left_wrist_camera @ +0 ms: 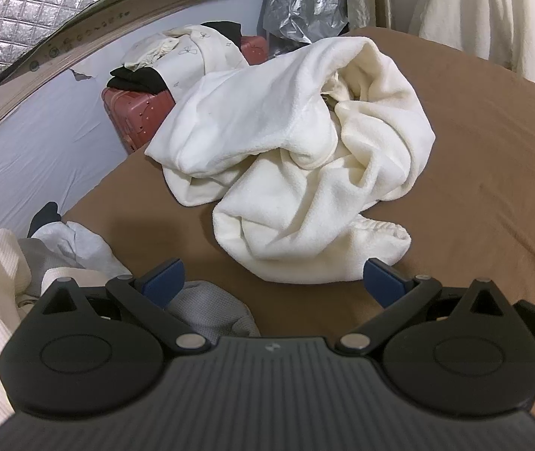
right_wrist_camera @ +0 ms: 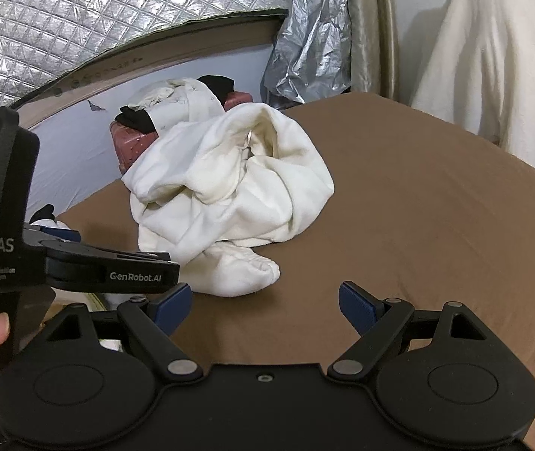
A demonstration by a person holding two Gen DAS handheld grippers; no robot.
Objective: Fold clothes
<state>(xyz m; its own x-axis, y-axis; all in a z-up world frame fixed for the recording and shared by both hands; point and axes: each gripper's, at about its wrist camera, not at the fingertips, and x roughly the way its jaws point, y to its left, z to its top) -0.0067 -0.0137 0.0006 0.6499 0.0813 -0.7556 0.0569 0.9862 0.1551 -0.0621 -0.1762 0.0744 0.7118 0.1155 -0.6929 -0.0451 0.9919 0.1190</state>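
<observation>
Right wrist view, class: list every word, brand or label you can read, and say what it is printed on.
"GenRobot.AI": on the side of the left gripper, in white.
"AS": on the black body of the same device; the letters before it are cut off.
Small lines under "AS": too blurred to read.
Marks along the brown trim: too blurred to read.

Brown bed surface [right_wrist_camera: 436,225] right of cream garment [right_wrist_camera: 230,195] lies bare; clothes pile [left_wrist_camera: 0,282] crowds left edge.

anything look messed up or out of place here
The cream garment lies in a crumpled heap on the brown bed sheet, not spread flat for folding. Behind it, clothes are piled loosely on the pink suitcase, and the pale wall covering has a small tear. Both grippers are open, holding nothing.
</observation>
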